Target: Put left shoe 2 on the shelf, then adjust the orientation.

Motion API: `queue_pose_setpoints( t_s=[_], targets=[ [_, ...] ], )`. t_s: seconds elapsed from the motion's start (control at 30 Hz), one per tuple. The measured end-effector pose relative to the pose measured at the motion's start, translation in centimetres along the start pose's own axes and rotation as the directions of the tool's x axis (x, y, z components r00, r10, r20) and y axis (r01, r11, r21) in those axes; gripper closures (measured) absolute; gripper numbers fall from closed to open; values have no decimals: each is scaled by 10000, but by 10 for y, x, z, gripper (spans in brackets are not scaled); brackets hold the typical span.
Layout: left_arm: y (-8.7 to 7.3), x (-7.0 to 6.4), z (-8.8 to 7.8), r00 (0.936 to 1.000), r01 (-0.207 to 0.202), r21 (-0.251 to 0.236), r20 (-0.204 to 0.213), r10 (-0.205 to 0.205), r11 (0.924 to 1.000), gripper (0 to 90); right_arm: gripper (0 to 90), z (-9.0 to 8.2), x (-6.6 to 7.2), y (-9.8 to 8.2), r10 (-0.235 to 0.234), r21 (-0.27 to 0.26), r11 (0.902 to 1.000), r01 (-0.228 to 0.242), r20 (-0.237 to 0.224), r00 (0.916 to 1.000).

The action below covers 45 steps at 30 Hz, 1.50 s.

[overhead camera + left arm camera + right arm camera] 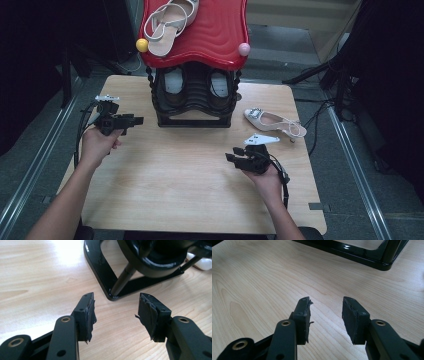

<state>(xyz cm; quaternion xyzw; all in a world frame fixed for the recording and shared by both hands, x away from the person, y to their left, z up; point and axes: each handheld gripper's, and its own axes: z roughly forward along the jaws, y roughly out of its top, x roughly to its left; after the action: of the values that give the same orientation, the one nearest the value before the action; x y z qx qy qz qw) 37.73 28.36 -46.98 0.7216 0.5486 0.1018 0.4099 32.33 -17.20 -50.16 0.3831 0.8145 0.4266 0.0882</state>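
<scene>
Both grippers, left (134, 120) and right (231, 158), hover with jaws apart, holding nothing. One sandal (274, 122) lies on the table (165, 175) right of the rack (194, 97); best reach it with the right, pinching the heel strap gently.

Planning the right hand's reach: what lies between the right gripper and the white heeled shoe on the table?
Bare wooden tabletop, as the high view shows: nothing between the right gripper and the white heeled shoe.

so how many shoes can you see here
4: a strappy sandal on the red top shelf, two dark shoes inside the black rack, one white heel on the table. More may be hidden.
</scene>
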Motion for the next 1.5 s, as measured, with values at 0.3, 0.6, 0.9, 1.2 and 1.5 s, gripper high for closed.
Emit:
queue_pose_setpoints(
  t_s=[0.3, 0.6, 0.9, 1.2, 1.5],
  targets=[
    [-23, -9, 2, 10000, 2, 32, 33, -2, 10000, 475, 592, 0, -2, 0, 15, -8, 10000, -15, 23, 10000],
    [-39, -18, 1, 9999, -156, 218, 58, 155, 9996, 477, 591, -1, -5, 0, 118, -17, 9999, -118, 60, 9999],
    [-53, -24, 4, 9987, -384, 119, 327, 380, 9992, 450, 592, -1, -9, 1, 122, 77, 9999, -123, 177, 9998],
    [-60, -24, 5, 9976, -556, 173, 434, 548, 9983, 447, 598, -3, -19, 1, 284, 79, 9996, -287, 295, 9992],
    [-61, -28, -1, 9967, -683, 149, 447, 676, 9976, 443, 706, -9, -30, 4, 690, -102, 9976, -687, 312, 9971]
  ],
)
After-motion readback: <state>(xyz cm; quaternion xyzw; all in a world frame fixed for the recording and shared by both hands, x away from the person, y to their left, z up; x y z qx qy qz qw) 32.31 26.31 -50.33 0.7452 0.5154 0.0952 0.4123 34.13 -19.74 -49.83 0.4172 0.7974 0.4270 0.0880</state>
